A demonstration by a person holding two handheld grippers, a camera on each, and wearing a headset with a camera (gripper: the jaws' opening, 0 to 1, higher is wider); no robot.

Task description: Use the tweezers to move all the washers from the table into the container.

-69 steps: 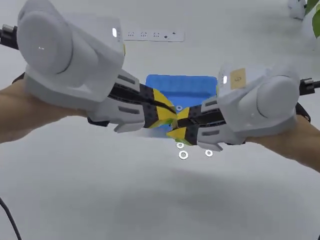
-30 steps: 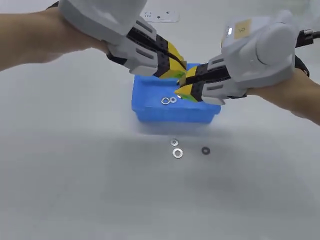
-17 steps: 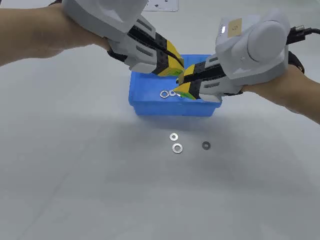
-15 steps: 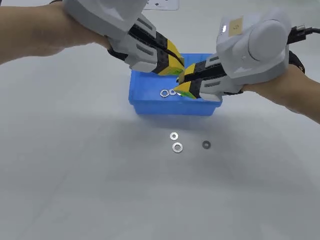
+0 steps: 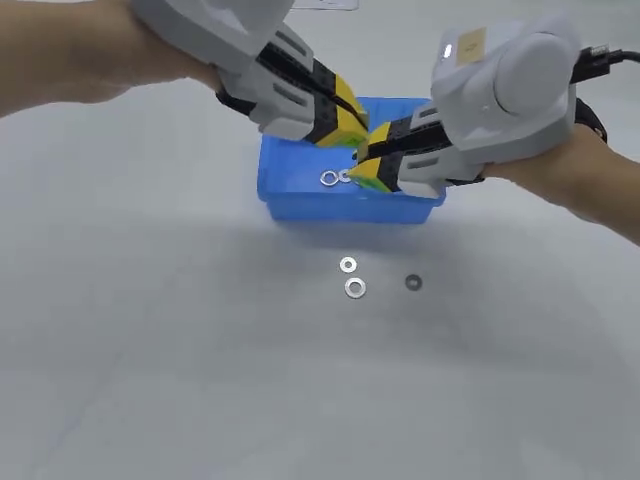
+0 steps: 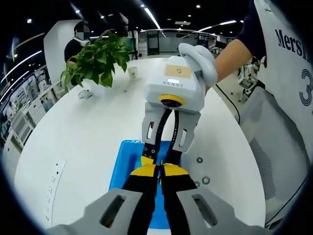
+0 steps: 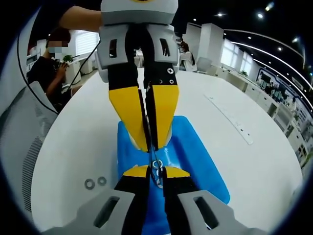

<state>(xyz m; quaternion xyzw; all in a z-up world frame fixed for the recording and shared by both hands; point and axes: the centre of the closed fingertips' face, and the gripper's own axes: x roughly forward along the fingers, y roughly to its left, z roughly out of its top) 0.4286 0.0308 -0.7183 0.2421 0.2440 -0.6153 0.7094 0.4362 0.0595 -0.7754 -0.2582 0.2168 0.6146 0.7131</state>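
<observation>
- Left gripper (image 5: 352,120) and right gripper (image 5: 368,172), both pinching the tweezers (image 7: 148,128), met above the blue container (image 5: 290,200).
- One washer (image 7: 156,164) sat at the tweezers' tip; three washers (image 5: 355,288) lay on the table (image 5: 150,350).

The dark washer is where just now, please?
In head view, the dark washer lies on the table, right of two silver washers, before the blue container.

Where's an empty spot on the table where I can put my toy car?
The wide bare table left of the three loose washers, and all of it on their near side. It's crowded at the blue container, where the left hand-held gripper and right hand-held gripper both clamp the tweezers.
</observation>
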